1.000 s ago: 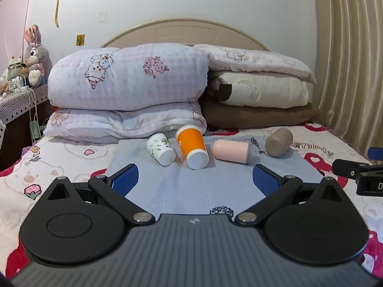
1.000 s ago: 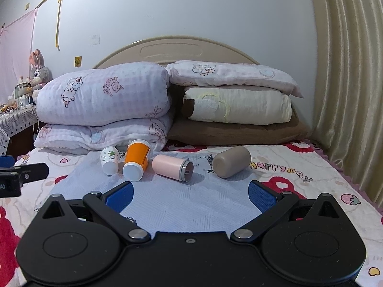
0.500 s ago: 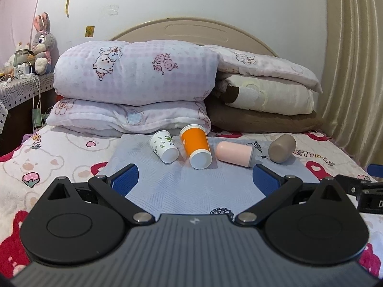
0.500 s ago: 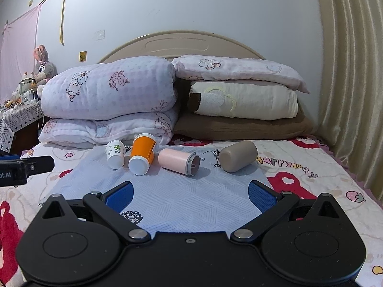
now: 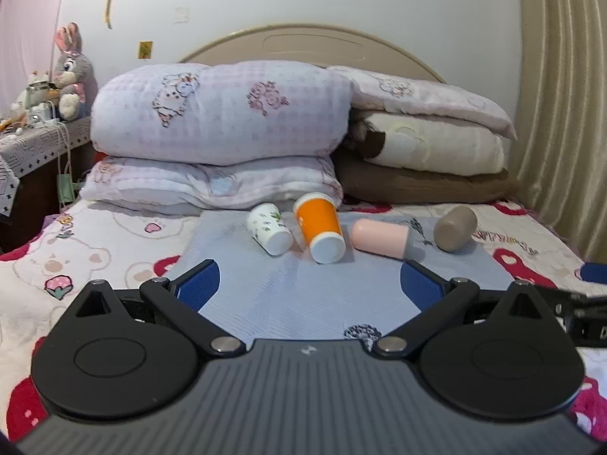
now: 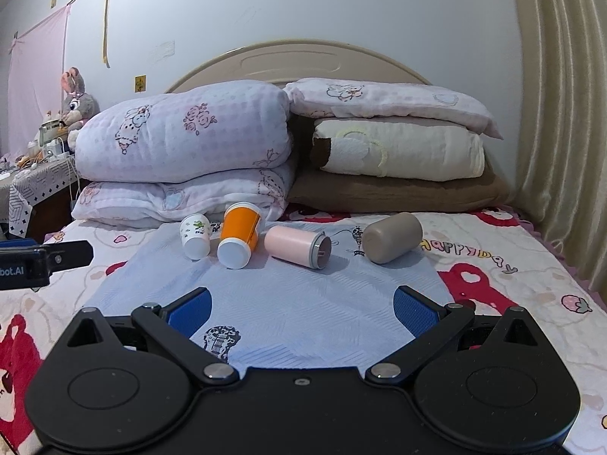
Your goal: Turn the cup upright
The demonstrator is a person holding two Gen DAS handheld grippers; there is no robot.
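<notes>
So, nothing grabbed yet, all four cups lie on their sides.
Left wrist view / gripper: left gripper (image 5: 308,278) has its jaws wide apart, empty, hovering over the blue mat (image 5: 303,295).
Left wrist view / cups: white floral cup (image 5: 268,229) at 11 o'clock, orange cup (image 5: 320,227) at 12, pink cup (image 5: 379,238) at 1, taupe cup (image 5: 454,228) at 2; every base or side faces the camera.
Right wrist view / gripper: right gripper (image 6: 300,313) also spread, holding nothing; left unit's finger pokes in at 9 o'clock.
Right wrist view / cups: same row, 11 to 1 o'clock; white and orange look near touching, pink and taupe apart.
Risk: cups are round on soft bedding, so a nudge likely rolls one away; grabbing the orange could knock the white; an upright cup may tip on the mattress.
Surface: thin mat over a printed bed sheet (image 6: 512,276), soft.
Room: stacked pillows (image 6: 182,140) and headboard behind, curtain at 3 o'clock, plush bunny (image 5: 70,72) at 9.
</notes>
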